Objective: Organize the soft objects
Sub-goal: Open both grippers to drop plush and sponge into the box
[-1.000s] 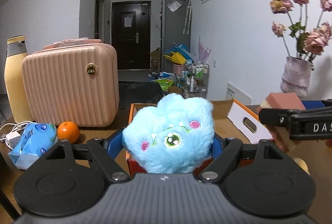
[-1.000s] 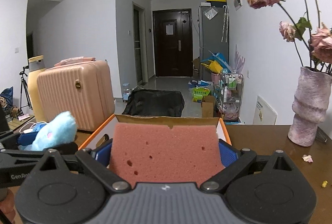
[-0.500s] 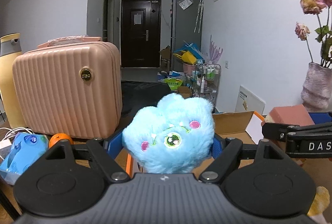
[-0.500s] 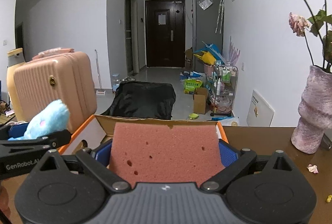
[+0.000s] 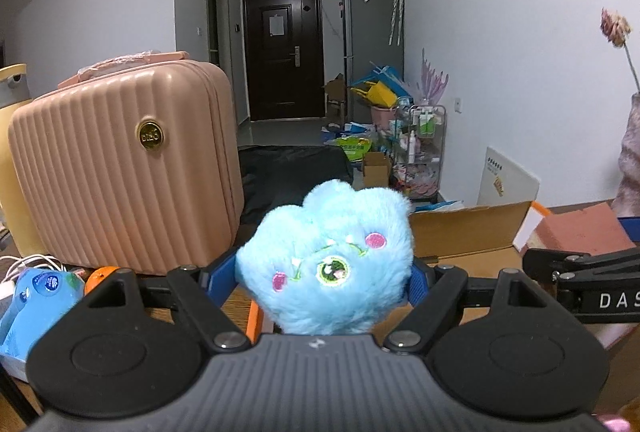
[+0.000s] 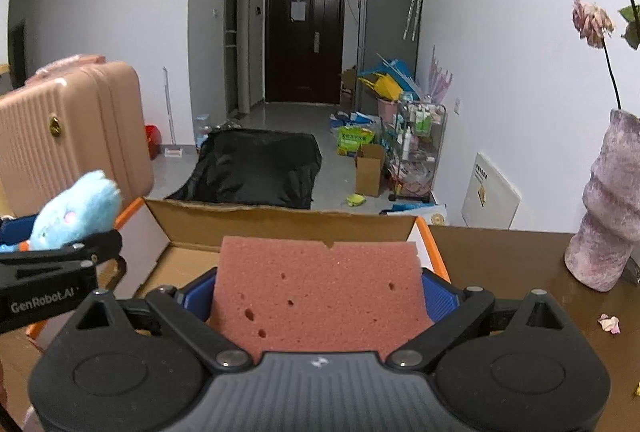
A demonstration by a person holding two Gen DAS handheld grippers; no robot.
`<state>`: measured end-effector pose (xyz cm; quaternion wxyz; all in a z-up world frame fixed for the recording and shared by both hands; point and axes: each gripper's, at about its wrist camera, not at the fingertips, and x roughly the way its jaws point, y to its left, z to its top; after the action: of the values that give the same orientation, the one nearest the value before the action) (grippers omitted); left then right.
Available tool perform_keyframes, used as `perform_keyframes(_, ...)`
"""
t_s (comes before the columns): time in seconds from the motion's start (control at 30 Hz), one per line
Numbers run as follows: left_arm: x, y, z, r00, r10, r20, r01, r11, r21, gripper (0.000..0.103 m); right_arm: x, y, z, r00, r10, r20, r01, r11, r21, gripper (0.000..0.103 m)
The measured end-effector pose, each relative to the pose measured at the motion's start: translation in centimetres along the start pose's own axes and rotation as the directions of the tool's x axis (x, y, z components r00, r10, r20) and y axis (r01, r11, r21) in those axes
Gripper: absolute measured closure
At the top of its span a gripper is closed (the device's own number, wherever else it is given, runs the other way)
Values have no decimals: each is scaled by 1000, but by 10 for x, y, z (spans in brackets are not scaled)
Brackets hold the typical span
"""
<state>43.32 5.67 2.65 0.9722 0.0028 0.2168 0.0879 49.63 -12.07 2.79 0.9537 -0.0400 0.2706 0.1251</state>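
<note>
My left gripper [image 5: 326,274] is shut on a fluffy blue plush toy [image 5: 328,256] and holds it in the air at the left rim of an open cardboard box [image 5: 460,232]. My right gripper [image 6: 318,292] is shut on a pink sponge [image 6: 320,292] and holds it above the near side of the same box [image 6: 280,220], which has orange edges. The plush [image 6: 76,210] and the left gripper show at the left of the right wrist view. The sponge [image 5: 580,232] and the right gripper show at the right of the left wrist view.
A pink ribbed suitcase [image 5: 124,168] stands on the brown table left of the box. A blue wipes pack [image 5: 36,296], an orange [image 5: 100,272] and white cables lie in front of it. A mauve vase [image 6: 608,208] with dried roses stands at the right.
Both grippers have risen and moved forward over the box with their loads. The suitcase has drawn nearer in the left view. Both grips are unchanged.
</note>
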Motion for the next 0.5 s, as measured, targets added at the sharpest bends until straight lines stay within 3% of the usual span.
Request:
perform_keyframes(0.23, 18, 1, -8, 999, 35, -30, -35, 999, 16, 20, 14, 0, -6, 999, -10, -31, 10, 1000, 3, 3)
perform_keyframes(0.3, 20, 1, -10, 998, 43, -35, -42, 999, 20, 16, 15, -2, -6, 999, -5, -34, 6, 1000, 19, 2)
perform_keyframes(0.37, 21, 2, -12, 999, 43, -33, -43, 999, 17, 1, 16, -4, -7, 999, -4, -45, 6, 999, 32, 0)
perform_keyframes(0.5, 20, 5, -12, 998, 63, -20, -63, 998, -8, 0, 14, -7, -6, 999, -16, -47, 17, 999, 34, 0)
